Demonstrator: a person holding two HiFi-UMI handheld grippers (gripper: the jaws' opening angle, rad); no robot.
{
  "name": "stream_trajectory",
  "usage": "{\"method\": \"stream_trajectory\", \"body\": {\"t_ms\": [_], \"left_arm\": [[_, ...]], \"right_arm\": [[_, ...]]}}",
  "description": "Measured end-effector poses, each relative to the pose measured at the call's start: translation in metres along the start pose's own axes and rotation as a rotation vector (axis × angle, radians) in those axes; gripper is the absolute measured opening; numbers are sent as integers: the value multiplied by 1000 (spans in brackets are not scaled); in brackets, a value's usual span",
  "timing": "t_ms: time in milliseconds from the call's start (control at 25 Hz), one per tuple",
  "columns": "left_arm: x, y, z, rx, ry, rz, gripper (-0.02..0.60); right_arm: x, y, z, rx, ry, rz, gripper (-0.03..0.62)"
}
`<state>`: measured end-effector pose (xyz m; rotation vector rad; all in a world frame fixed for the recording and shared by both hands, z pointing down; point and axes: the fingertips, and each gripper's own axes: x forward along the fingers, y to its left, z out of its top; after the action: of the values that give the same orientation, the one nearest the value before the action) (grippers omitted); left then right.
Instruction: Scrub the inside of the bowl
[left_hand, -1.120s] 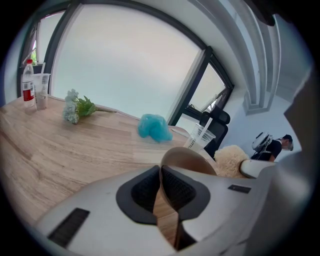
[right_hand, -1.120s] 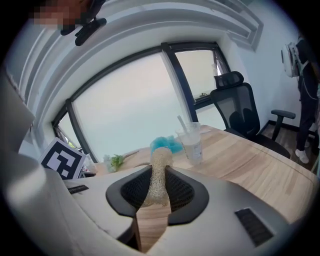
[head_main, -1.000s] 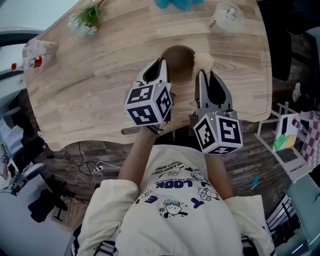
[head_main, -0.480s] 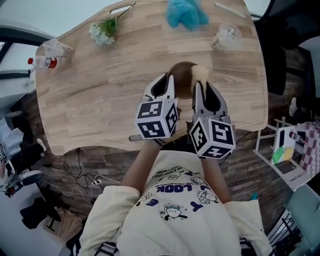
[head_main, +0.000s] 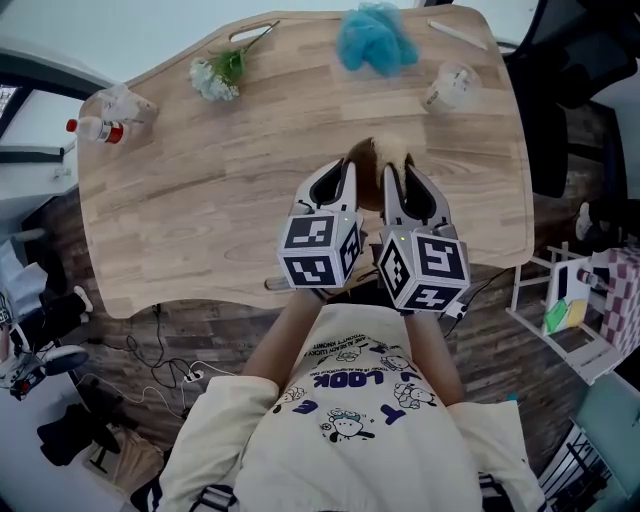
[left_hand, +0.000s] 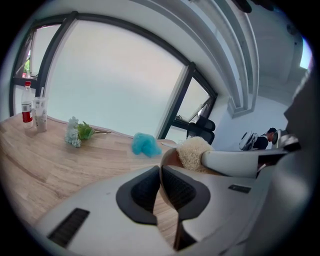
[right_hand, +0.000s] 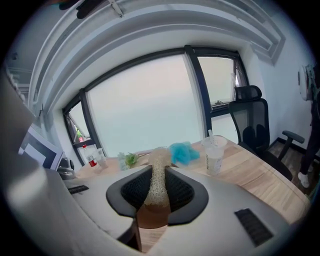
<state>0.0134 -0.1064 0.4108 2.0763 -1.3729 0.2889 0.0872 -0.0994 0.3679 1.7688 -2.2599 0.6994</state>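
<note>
A brown bowl (head_main: 366, 160) is held up over the wooden table (head_main: 200, 200), mostly hidden between the two grippers. My left gripper (head_main: 340, 172) is shut on the bowl's rim (left_hand: 167, 157), one pad inside and one outside. My right gripper (head_main: 395, 172) is shut on a beige fibrous scrubber (head_main: 396, 150). In the right gripper view the scrubber (right_hand: 156, 180) stands upright between the pads, with the bowl (right_hand: 150, 217) just below it. In the left gripper view the scrubber (left_hand: 192, 152) sits at the bowl's mouth.
At the table's far side lie a blue fluffy puff (head_main: 373, 42), a lidded plastic cup (head_main: 450, 85), a small flower bunch (head_main: 217, 72) and a bottle (head_main: 95, 128). An office chair (right_hand: 252, 127) stands to the right of the table.
Both grippers have risen and drawn closer together, the left carrying the bowl and the right the scrubber. Less of the bowl shows between them now.
</note>
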Motion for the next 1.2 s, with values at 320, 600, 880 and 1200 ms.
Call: {"method": "stream_trajectory", "body": {"t_ms": [320, 600, 880, 1200], "left_arm": [[-2, 7, 4, 34, 1, -4, 46], [-5, 10, 6, 36, 0, -3, 44], [-10, 14, 11, 25, -31, 17, 44], [-16, 19, 18, 27, -59, 50, 46]], "right_arm": [[7, 30, 1, -111, 48, 135, 81], [10, 52, 2, 46, 65, 251, 78], [11, 37, -5, -87, 71, 156, 78], [10, 9, 2, -259, 65, 31, 78]]}}
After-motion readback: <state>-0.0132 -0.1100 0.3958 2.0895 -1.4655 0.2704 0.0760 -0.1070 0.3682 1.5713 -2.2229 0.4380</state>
